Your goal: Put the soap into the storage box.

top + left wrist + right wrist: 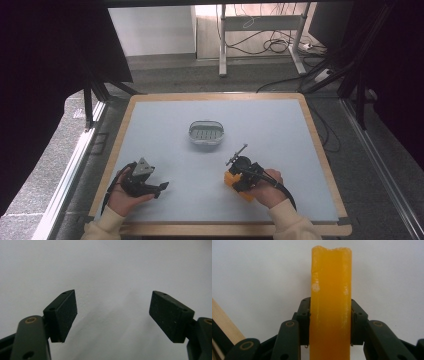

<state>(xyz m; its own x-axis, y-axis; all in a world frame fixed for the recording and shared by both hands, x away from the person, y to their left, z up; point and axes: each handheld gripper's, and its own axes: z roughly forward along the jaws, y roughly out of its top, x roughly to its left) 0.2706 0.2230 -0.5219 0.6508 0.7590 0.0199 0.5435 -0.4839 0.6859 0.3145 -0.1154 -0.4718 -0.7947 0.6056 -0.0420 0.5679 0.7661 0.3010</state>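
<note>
My right gripper (330, 322) clamps the orange bar (330, 302); the left gripper (112, 312) gapes empty. I'd carry it level, far-left, to the dish (206, 133).

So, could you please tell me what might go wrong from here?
The right gripper pinches the orange bar only low down, so the long free end could swing or slip.

The soap dish sits unheld, apart from the open left gripper; a careless placement might push it.

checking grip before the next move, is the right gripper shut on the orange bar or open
Shut on it: in the right gripper view both pads press the orange bar.
</note>
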